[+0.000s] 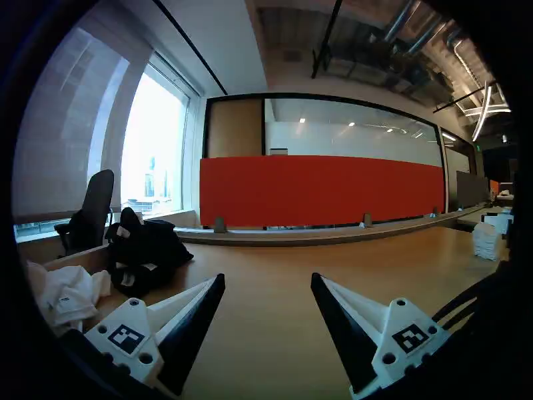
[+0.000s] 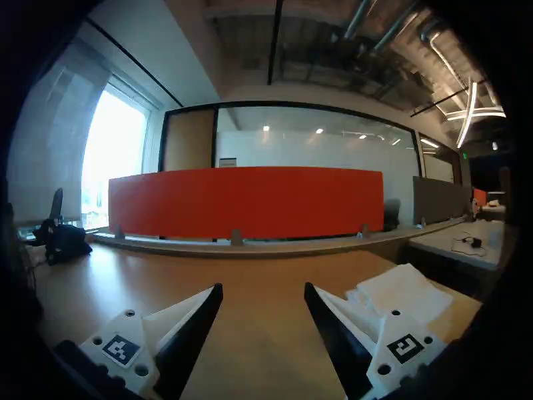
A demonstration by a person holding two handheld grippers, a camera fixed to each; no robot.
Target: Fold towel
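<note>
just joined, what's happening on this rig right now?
Nothing is being handled yet. The left gripper and right gripper sit over the table, jaws open and empty. A folded white stack lies by the right gripper; black clothes and a crumpled white cloth lie left of the left gripper.

Seemingly no legible text anywhere.
</note>
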